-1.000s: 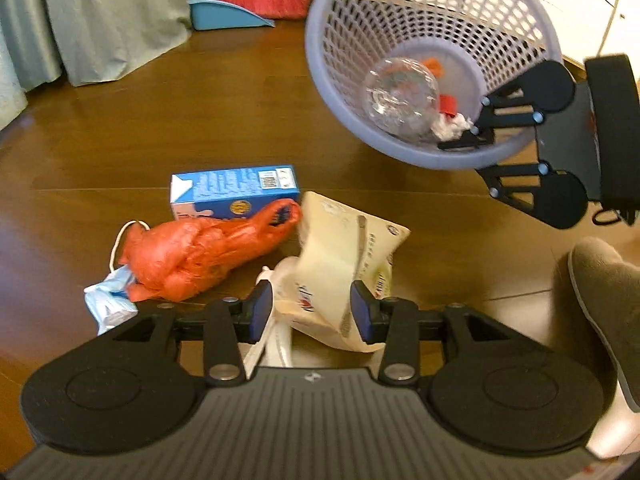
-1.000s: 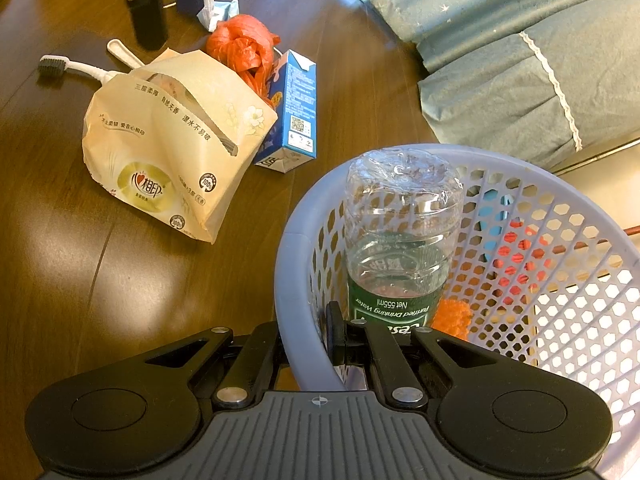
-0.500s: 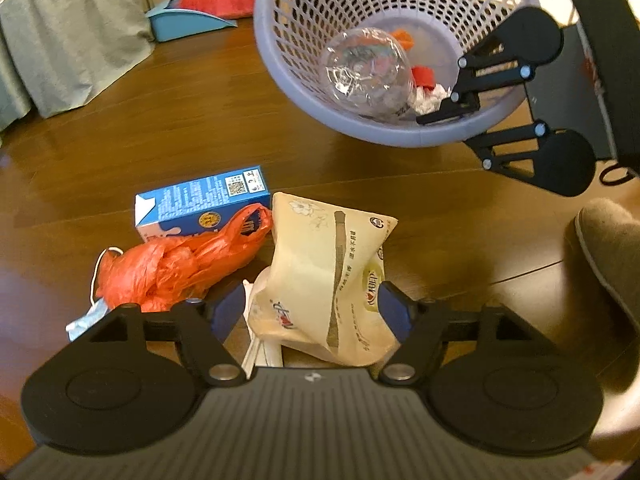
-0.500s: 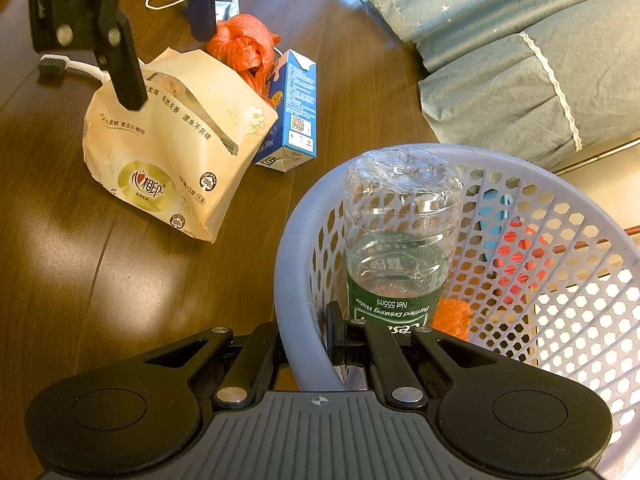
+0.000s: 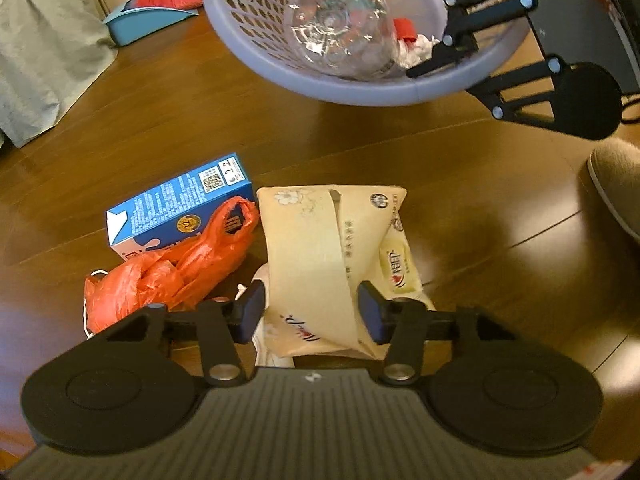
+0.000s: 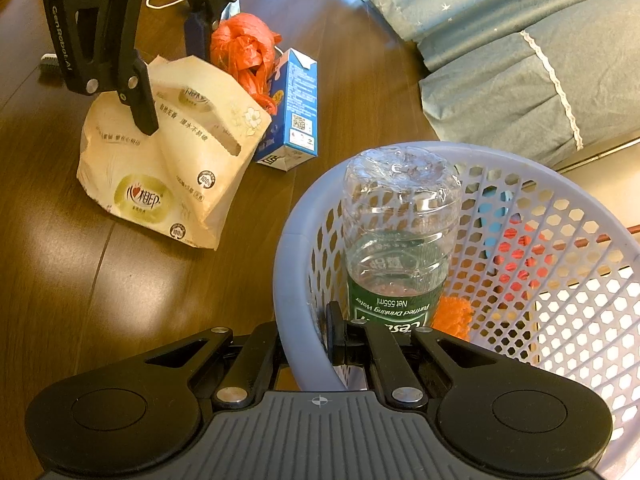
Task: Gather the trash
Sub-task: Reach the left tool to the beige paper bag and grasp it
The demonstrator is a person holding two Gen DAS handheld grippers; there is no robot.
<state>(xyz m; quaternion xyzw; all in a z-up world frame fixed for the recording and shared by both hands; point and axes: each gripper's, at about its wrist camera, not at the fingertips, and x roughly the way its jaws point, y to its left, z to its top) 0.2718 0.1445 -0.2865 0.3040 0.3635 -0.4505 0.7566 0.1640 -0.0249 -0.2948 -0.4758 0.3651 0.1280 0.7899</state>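
The floor (image 5: 460, 208) carries everything here, dark wood boards with the litter in one loose cluster. Biggest is the basket (image 6: 296, 264), which my right gripper (image 6: 308, 340) holds by the rim, clamped tight with one finger inside and one outside the wall. A plastic bottle (image 6: 400, 248) stands upended in it with some small scraps.

Next in size is the tissue pack (image 5: 336, 264), crumpled and cream-coloured. It lies straight ahead of my left gripper (image 5: 310, 310), its long axis running away from me along the fingers, toward the basket beyond. My left gripper is spread wide, one fingertip on each side of the pack's near end, not yet pinching as far as I can tell. This hand is plainly the nearer one; I judge that squeezing across the pack's narrow width is what comes next.

Just left of the pack lie a blue carton (image 5: 180, 208) and an orange plastic bag (image 5: 172, 272) touching it.
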